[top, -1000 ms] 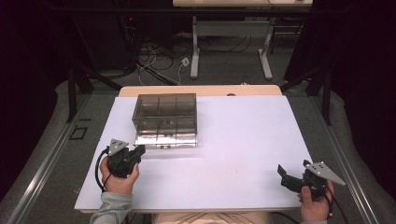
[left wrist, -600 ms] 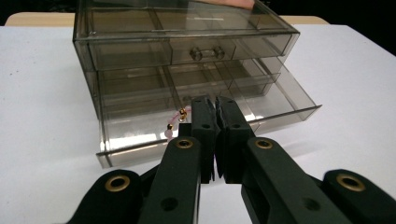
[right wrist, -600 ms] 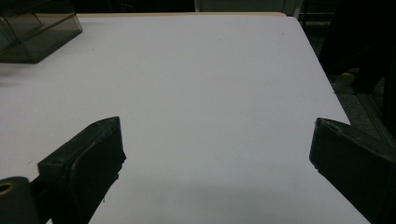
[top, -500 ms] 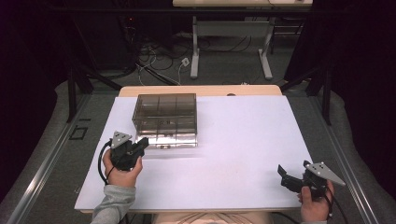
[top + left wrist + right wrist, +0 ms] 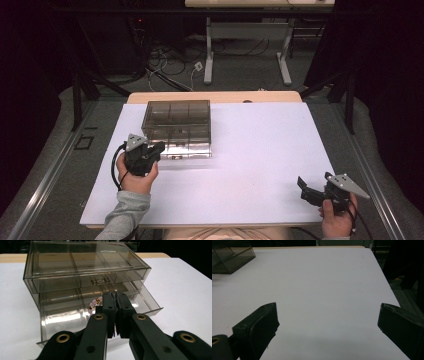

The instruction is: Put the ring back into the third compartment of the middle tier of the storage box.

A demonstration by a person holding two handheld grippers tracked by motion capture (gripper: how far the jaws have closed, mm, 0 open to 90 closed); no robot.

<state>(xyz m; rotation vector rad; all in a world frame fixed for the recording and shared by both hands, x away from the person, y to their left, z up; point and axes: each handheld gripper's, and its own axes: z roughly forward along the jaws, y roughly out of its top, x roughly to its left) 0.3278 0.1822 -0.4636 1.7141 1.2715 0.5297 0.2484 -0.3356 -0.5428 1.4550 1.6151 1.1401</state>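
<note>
Lower drawer open, beads inside

High view: the left gripper [image 5: 152,150] meets the smoky drawer box [image 5: 176,125] on the white surface [image 5: 260,150]. Left gripper view: fingers pressed together before the pulled-out lower drawer [image 5: 100,307] holding a pink bead bracelet [image 5: 94,303], probably next. Right gripper view: fingers spread, idle.

The right hand-held gripper [image 5: 328,322] is seen with its two black jaws spread wide apart, nothing held between them. A bare white surface [image 5: 322,285] is spread ahead. A smoky transparent box [image 5: 229,256] is seen at the far left.
</note>
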